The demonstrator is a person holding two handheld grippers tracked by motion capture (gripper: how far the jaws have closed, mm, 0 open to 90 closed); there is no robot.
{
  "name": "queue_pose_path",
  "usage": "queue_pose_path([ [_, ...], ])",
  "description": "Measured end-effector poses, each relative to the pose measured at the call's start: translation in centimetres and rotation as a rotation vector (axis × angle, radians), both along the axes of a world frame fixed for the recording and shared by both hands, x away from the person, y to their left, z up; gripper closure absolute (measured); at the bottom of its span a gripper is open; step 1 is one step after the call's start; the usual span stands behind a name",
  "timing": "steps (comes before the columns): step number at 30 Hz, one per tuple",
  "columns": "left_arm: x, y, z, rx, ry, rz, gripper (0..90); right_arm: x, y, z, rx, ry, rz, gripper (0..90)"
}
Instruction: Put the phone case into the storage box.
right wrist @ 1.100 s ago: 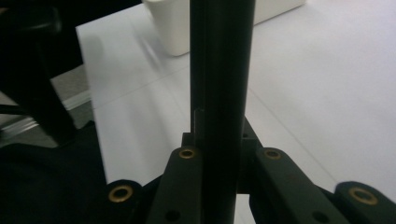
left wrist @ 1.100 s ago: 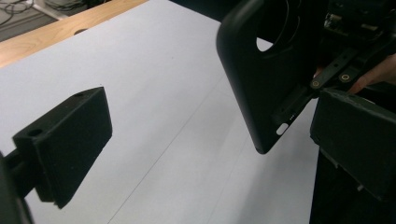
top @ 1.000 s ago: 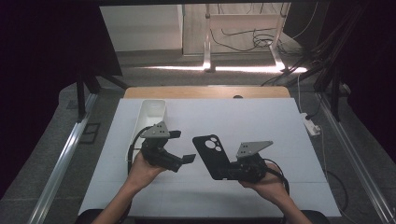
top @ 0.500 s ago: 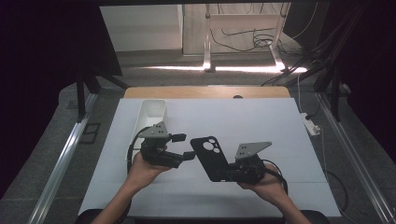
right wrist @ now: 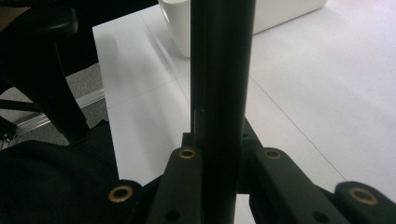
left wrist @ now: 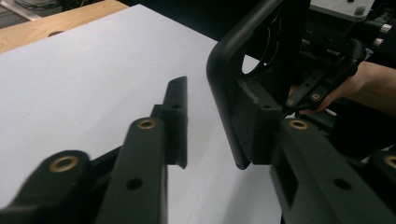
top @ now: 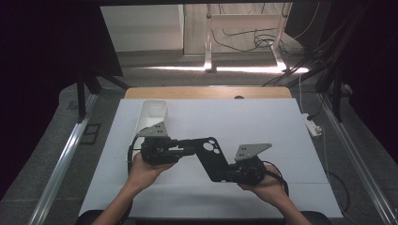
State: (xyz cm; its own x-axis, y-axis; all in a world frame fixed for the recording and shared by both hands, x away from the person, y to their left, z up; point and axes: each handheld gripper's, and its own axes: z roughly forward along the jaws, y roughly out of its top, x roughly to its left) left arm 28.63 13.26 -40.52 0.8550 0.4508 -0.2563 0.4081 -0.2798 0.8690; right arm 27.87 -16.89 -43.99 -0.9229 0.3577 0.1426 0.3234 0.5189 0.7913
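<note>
A black phone case with a camera cut-out is held up over the white table between both hands. My right gripper is shut on its lower end; in the right gripper view the case stands edge-on between the jaws of that gripper. My left gripper reaches in from the left around the case's upper end. Its jaws have just been closing. In the left gripper view the case's corner lies against the right pad of the left gripper, and a gap is left at the left pad.
A white oblong container stands on the table behind the left hand, also in the right gripper view as the container. The table's wooden far edge and metal rails run along the sides. A power strip lies at the right edge.
The left gripper's jaws have narrowed around the upper end of the phone case. Both hands and the case have stayed about where they were.
</note>
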Motion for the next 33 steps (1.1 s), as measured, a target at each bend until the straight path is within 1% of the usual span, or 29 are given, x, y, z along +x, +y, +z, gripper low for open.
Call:
queue_pose_path([
  [3, 0.0, -0.04, 0.02, -0.008, 0.005, 0.001, 70.7, -0.02, 0.05, -0.03, -0.009, -0.008, -0.005, 85.2],
  [9, 0.09, 0.01, 0.03, -0.02, 0.024, 0.003, 73.7, -0.1, 0.2, -0.05, -0.02, -0.019, -0.007, 85.2],
  [13, 0.08, 0.02, -0.01, -0.024, 0.031, 0.001, 77.6, -0.19, 0.37, -0.07, -0.019, -0.024, -0.003, 85.2],
  [15, 0.18, 0.18, -0.06, -0.043, 0.045, -0.006, 79.1, -0.19, 0.34, -0.05, -0.019, -0.024, -0.007, 85.2],
  [16, 0.18, 0.18, -0.06, -0.043, 0.045, -0.006, 79.8, -0.17, 0.32, -0.05, -0.019, -0.025, -0.008, 85.2],
  [17, 0.23, 0.22, -0.09, -0.057, 0.054, -0.013, 79.8, -0.17, 0.32, -0.05, -0.019, -0.025, -0.008, 85.2],
  [18, 0.29, 0.29, -0.11, -0.074, 0.068, -0.024, 82.0, -0.13, 0.3, -0.09, -0.022, -0.025, -0.011, 85.1],
  [19, 0.3, 0.3, -0.12, -0.085, 0.071, -0.033, 82.6, -0.12, 0.3, -0.11, -0.023, -0.026, -0.012, 85.1],
  [21, 0.28, 0.29, -0.09, -0.086, 0.071, -0.034, 83.1, -0.1, 0.32, -0.15, -0.026, -0.026, -0.013, 85.0],
  [23, 0.23, 0.29, -0.03, -0.098, 0.073, -0.04, 83.4, -0.12, 0.37, -0.19, -0.032, -0.029, -0.015, 84.7],
  [25, 0.19, 0.29, -0.01, -0.1, 0.069, -0.035, 83.6, -0.17, 0.5, -0.24, -0.036, -0.035, -0.012, 84.3],
  [26, 0.18, 0.28, 0.01, -0.095, 0.069, -0.031, 83.7, -0.18, 0.55, -0.25, -0.036, -0.034, -0.013, 82.3],
  [28, 0.12, 0.21, 0.07, -0.083, 0.06, -0.02, 83.7, -0.19, 0.66, -0.3, -0.043, -0.038, -0.019, 74.2],
  [29, 0.09, 0.21, 0.1, -0.078, 0.055, -0.013, 83.7, -0.2, 0.73, -0.36, -0.052, -0.046, -0.032, 68.7],
  [31, 0.07, 0.16, 0.14, -0.067, 0.048, -0.009, 83.7, -0.16, 0.78, -0.41, -0.053, -0.045, -0.037, 63.8],
  [32, 0.05, 0.14, 0.17, -0.061, 0.045, -0.007, 83.7, -0.15, 0.82, -0.4, -0.053, -0.045, -0.04, 59.3],
  [33, 0.04, 0.11, 0.19, -0.054, 0.044, -0.006, 83.7, -0.16, 0.85, -0.4, -0.056, -0.048, -0.048, 56.6],
])
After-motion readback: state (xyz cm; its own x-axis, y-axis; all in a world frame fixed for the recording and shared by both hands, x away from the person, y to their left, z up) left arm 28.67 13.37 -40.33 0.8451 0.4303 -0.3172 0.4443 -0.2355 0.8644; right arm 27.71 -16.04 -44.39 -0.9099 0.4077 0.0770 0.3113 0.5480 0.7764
